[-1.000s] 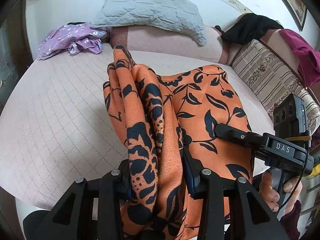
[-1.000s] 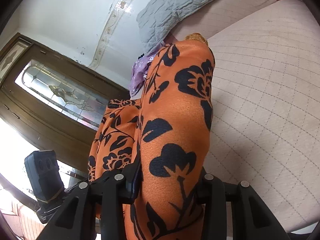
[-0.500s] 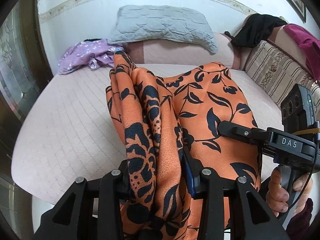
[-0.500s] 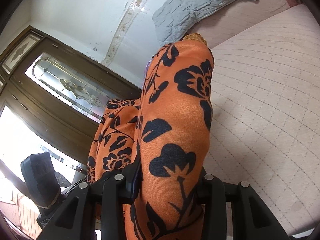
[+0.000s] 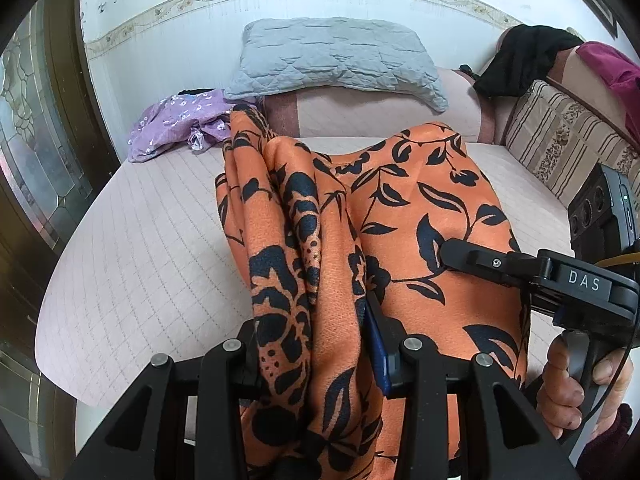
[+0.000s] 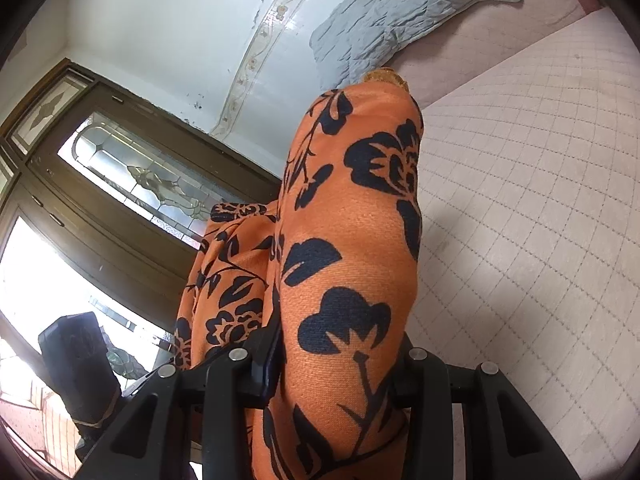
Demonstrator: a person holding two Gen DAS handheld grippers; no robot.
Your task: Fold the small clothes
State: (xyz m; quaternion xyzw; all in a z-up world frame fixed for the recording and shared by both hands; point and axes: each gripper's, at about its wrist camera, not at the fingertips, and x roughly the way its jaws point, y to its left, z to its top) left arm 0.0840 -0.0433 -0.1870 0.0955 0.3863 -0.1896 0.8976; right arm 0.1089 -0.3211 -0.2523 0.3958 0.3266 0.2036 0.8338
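Holding the orange cloth (image 5: 404, 216) up off the bed (image 5: 140, 248), both grippers have it pinched at once, which is the sensible way to keep a limp, slippery-looking garment spread enough to fold. The left gripper (image 5: 320, 344) has its jaws partly closed on a thick bunch of the fabric, gathered into several pleats that run up and away from the camera; the bunch fills the gap between the fingers, so the hold looks firm. The right gripper (image 5: 448, 254), seen from the left wrist camera with a hand (image 5: 576, 384) wrapped round its handle, bites into the cloth from the side, near the middle of the flatter panel. Its own view shows the same: the jaws are partly closed on a fat roll of the cloth that stands up between them. The fabric hangs between the two grips, apparently clear of the quilted bed cover below, though its lower end is hidden behind the grippers. Judging by this, the garment is gathered and lifted but not yet laid flat, so the folding proper seems to lie ahead. A purple garment (image 5: 180, 120) lies crumpled at the far corner of the bed, beside a grey pillow (image 5: 336, 56), well away from the work.
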